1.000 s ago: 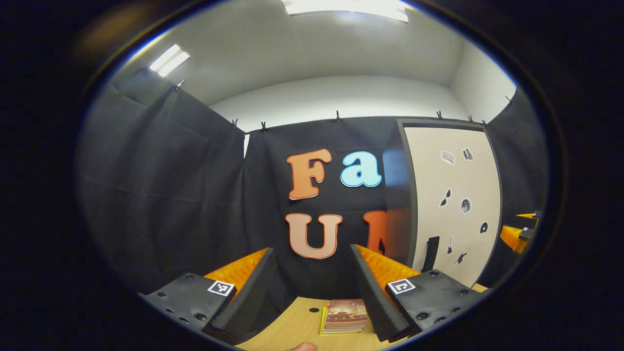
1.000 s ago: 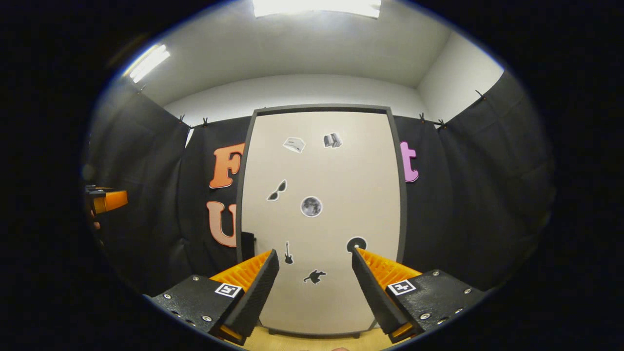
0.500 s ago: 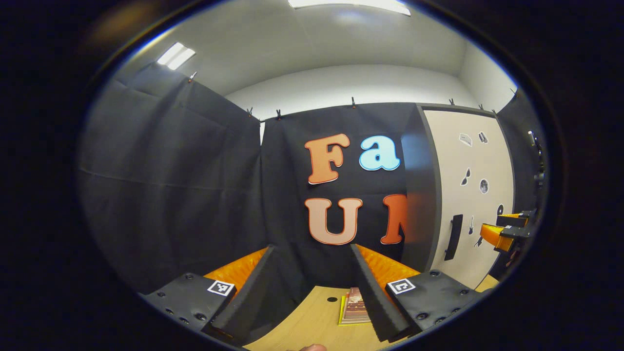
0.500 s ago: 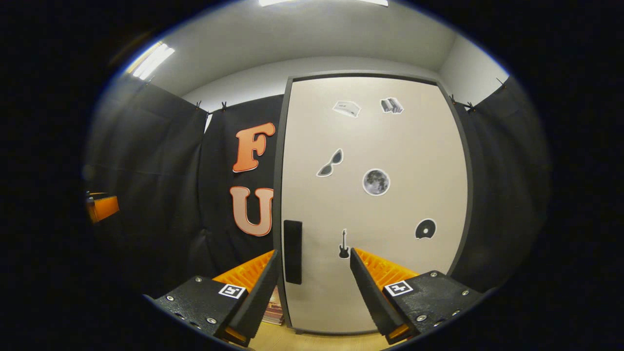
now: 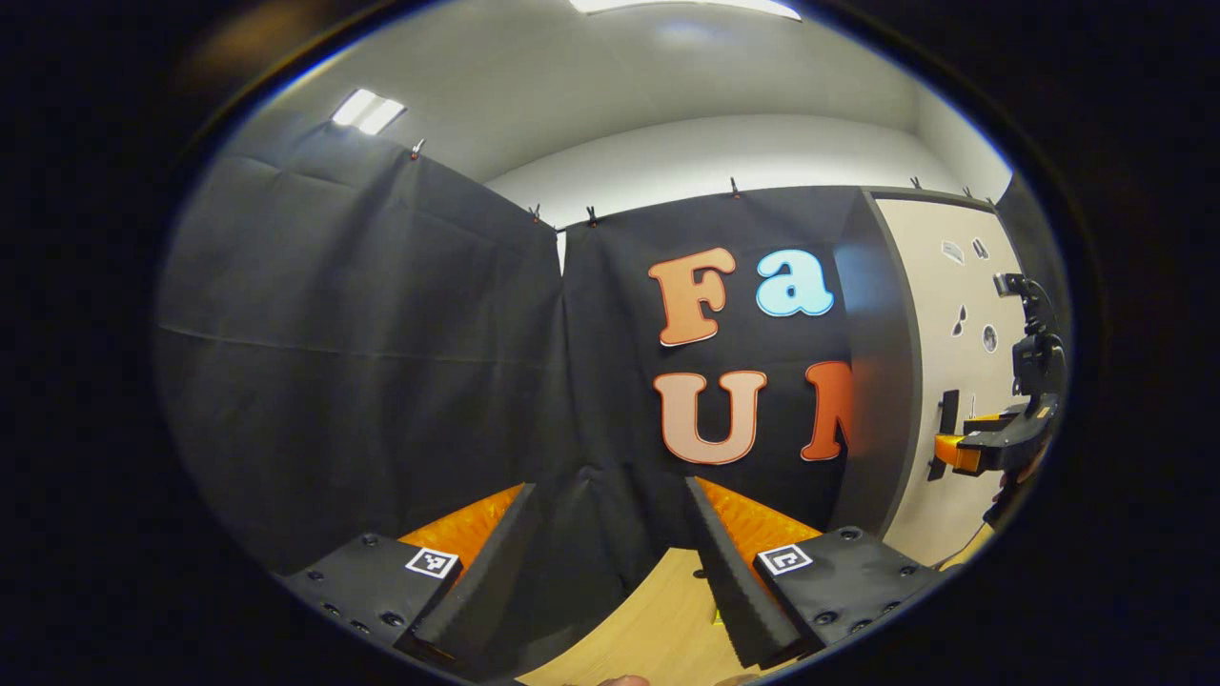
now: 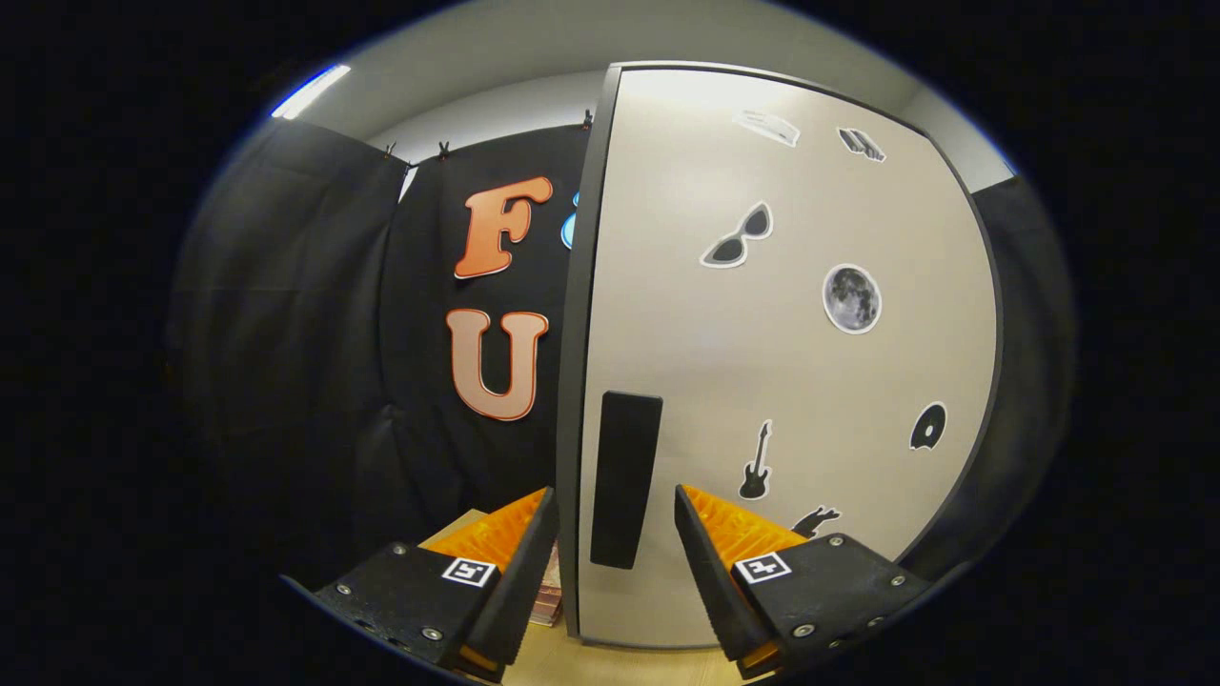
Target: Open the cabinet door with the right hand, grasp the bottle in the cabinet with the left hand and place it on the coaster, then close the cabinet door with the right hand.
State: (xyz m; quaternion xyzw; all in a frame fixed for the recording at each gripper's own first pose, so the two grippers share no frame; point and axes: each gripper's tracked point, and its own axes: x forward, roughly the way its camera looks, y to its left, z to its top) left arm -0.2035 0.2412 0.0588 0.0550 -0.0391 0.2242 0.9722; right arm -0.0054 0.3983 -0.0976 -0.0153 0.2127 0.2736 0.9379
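The tall beige cabinet door (image 6: 782, 362), dotted with small stickers, stands shut and hides the cabinet's inside. Its black upright handle (image 6: 624, 476) sits near the door's left edge. My right gripper (image 6: 612, 494) is open, close up to the door, one finger on each side of the handle and neither touching it. In the left gripper view the same cabinet (image 5: 953, 314) is at the far right, with the right gripper (image 5: 986, 446) level with the handle (image 5: 946, 433). My left gripper (image 5: 610, 488) is open and holds nothing, facing the black cloth.
A light wooden table (image 5: 658, 629) lies below both grippers. A flat brown-and-yellow stack (image 6: 548, 595) rests on it just left of the cabinet's foot; a yellow corner (image 5: 717, 617) peeks out beside my left gripper's right finger. Black cloth walls close in the left and back.
My right gripper has moved in towards the door and lined up on the handle, which now lies between its fingers. The left gripper has swung left, so the cabinet slid to the view's right edge.
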